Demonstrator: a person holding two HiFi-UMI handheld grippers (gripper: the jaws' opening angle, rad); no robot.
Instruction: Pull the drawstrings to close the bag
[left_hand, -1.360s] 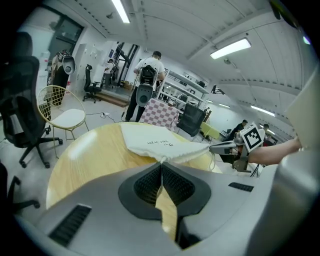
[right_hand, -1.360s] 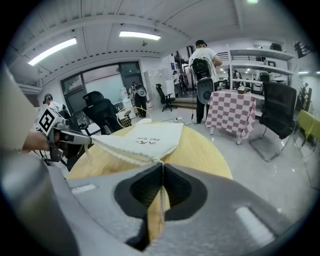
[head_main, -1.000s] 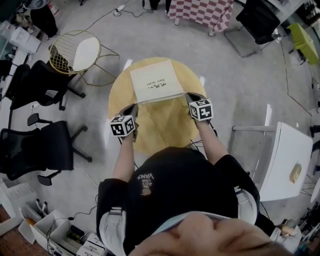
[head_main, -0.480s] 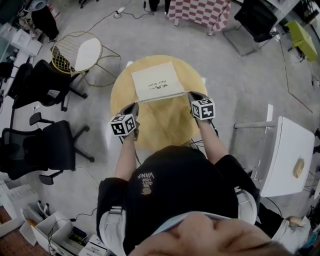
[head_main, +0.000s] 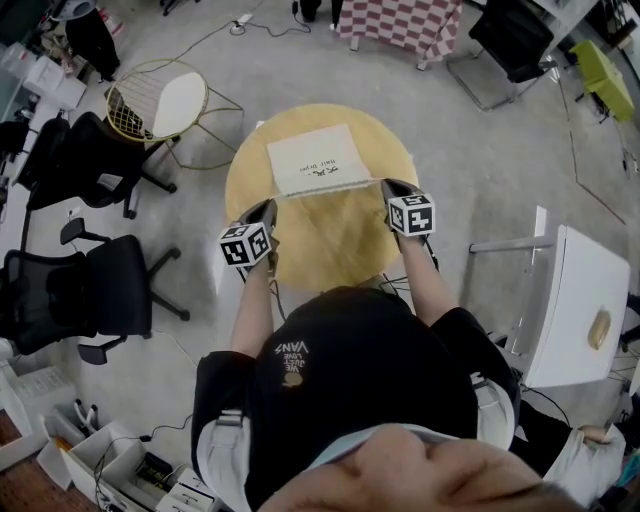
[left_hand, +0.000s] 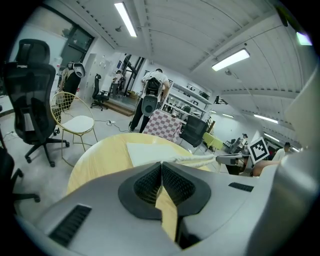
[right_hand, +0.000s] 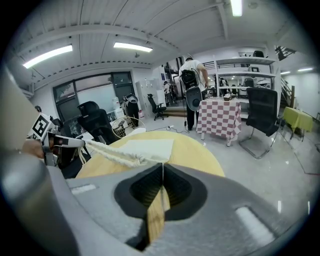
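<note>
- The left tool (head_main: 268, 205) and right tool (head_main: 388, 185) each clamp the drawstring (right_hand: 115, 152) at the near corners of the bag (head_main: 318, 160) (its mouth edge looks bunched).
- The bag lies on the round worktop (head_main: 330, 240); the pull seems under way, and next calls for a steady outward draw.

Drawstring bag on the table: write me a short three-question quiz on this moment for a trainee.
1. True or false: the bag lies on a round wooden table.
2. What does the right gripper pinch? A: a drawstring. B: a chair leg. C: nothing.
3. Fill in: the left gripper has its jaws ____ (open or shut).
Key: 1 true. 2 A. 3 shut, also on a drawstring.
</note>
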